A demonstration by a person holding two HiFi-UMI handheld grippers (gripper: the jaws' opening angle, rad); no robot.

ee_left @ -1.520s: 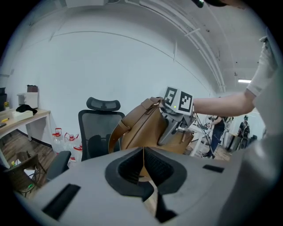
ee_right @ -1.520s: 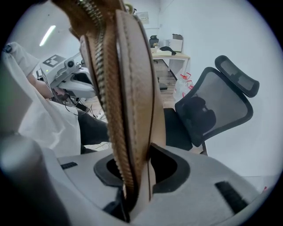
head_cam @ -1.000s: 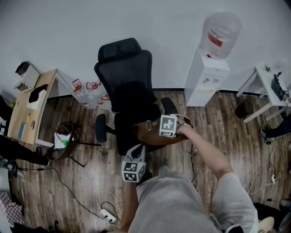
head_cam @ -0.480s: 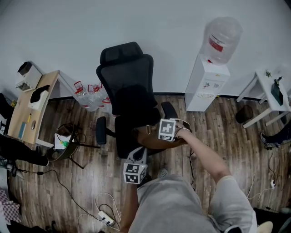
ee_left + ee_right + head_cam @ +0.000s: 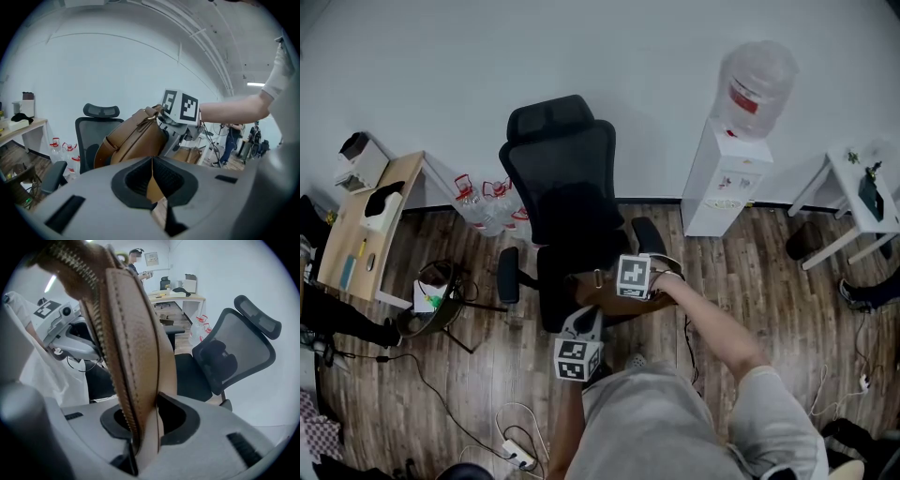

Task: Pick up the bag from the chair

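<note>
1. The right gripper is clamped on the zippered top edge of the brown bag, with the leather pinched between its jaws.
2. The bag hangs tilted from that grip, over the front edge of the black chair's seat. I cannot tell whether its bottom clears the seat.
3. The left gripper is near the bag on the person's side, its jaws together and holding nothing.

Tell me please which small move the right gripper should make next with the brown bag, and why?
Probably raise the right gripper straight up a little. It is shut on the zipper edge of the brown bag, which hangs tilted close to the black chair; more height would likely carry it clear of the seat.
</note>
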